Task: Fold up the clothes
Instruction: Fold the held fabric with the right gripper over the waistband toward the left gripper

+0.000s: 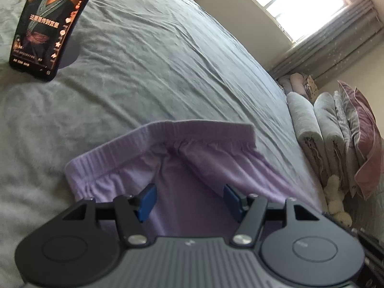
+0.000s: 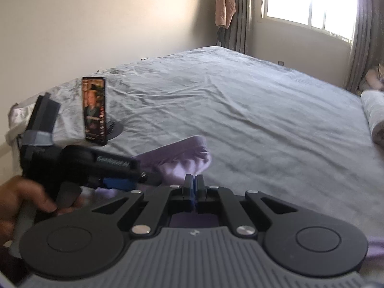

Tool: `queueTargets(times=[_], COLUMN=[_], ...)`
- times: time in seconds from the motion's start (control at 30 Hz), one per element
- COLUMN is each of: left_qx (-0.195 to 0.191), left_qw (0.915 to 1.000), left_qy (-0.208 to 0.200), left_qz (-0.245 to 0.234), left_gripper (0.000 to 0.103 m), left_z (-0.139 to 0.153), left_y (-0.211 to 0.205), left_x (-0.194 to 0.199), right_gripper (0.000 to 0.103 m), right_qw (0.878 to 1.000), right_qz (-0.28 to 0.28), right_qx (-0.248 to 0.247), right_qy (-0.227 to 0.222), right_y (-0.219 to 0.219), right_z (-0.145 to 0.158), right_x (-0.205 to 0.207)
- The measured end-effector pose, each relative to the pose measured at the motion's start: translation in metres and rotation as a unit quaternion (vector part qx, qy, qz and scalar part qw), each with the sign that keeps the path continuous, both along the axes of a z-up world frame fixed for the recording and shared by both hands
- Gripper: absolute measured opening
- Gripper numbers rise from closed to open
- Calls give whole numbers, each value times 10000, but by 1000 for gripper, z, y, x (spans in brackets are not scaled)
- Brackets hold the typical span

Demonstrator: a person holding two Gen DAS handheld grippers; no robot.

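One garment is ours to fold: a pair of lilac shorts lying near the nearest edge of the bed, its ribbed elastic waistband standing up on the far side and sagging open. In the left wrist view, our left gripper has its blue pads spread, with lilac cloth lying between them but nothing pressing on it. In the right wrist view, our right gripper has its jaws pressed together; purple cloth shows just behind the tips, yet we cannot tell whether any fold is caught in them. Our left hand shows at that view's left edge, holding its tool.

We judge the shorts light, soft and limp, so they will droop and crumple from any single pinch. The waistband is the thickest, firmest part and gives the surest hold; we would take it at its two ends, one gripper each, so the cloth hangs flat. The thin leg fabric could slip or bunch.

Farther off, a phone stands upright on the grey sheet toward the bed's left side, and rolled quilts lie stacked beyond the right edge.
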State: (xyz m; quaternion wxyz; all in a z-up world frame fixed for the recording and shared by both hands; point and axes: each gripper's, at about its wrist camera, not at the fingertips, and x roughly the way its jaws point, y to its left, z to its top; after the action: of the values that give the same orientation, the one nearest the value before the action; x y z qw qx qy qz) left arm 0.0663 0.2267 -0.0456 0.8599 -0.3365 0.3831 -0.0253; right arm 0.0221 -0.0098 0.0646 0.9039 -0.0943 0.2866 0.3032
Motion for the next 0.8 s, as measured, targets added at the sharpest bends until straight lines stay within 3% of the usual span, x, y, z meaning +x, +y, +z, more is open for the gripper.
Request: queueTargets(times=[0.23,0.37,0.5,0.6,0.8], left_qx=[221,367,552,633,760], left_qw=[9996,9992,9983,9977,9958], left_qy=[-56,-81,-125,-167,-441], left_qz=[-140,-134,-163,-169,-269], left_gripper=[63,63,63,62,61], left_z=[-2,-1,3,6,18], left_y=[-5,-7,-12,-17,-27], left_x=[-16,-20,-21,-21,-24], right_gripper=[2,2,3,14,16], right_qw=[9991,9967,9908,9875,9834], right_qz=[102,42,-41,21,67], right_qx=[62,193,-6,234,669], right_qy=[403,791,1356,1561,1686], right_y=[1,-2,4,0,-10], right_z=[-40,-66,-86,-86,-80], right_x=[-32,-29,-15,-9,0])
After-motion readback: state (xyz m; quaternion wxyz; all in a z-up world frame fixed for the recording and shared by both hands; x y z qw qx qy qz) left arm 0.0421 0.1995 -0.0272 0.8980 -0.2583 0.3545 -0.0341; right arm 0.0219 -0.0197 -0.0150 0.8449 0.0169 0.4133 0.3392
